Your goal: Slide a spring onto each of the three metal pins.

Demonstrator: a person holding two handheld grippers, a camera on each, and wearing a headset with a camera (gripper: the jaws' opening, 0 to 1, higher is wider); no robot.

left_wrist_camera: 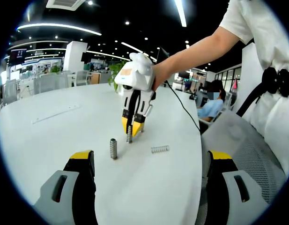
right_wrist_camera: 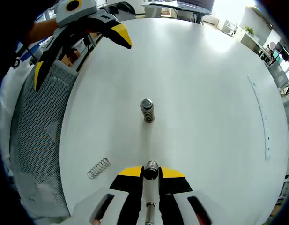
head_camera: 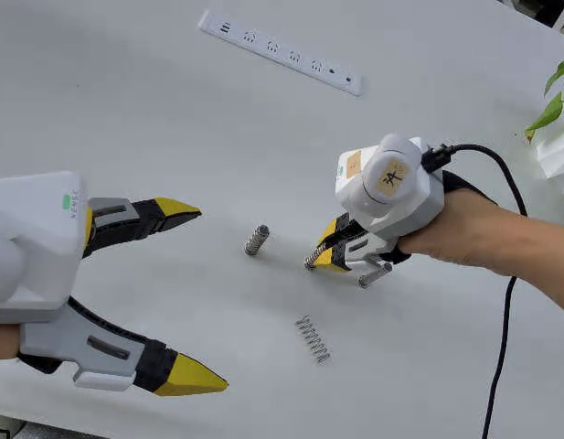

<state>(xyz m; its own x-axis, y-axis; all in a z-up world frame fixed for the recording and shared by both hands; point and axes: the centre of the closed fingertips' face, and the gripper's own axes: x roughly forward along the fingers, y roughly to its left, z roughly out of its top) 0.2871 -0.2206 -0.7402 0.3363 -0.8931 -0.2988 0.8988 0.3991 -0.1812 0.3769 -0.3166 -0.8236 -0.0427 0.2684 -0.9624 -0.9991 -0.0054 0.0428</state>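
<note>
Right of the upright pin (head_camera: 256, 240), the right gripper (head_camera: 327, 256) clamps a second pin (right_wrist_camera: 150, 206); released tilted, it may topple and shed its spring (right_wrist_camera: 151, 171). Left gripper (head_camera: 208, 298) gapes.

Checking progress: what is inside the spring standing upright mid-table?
The upright spring holds a metal pin: its rounded head shows at the top in the right gripper view. The coils cover the shaft.

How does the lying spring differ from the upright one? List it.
The lying spring rests flat on the table; the upright spring stands on end. The lying spring has open, spaced coils; the upright spring looks tighter, darker, with a metal head on top. Both are metal coils.
</note>
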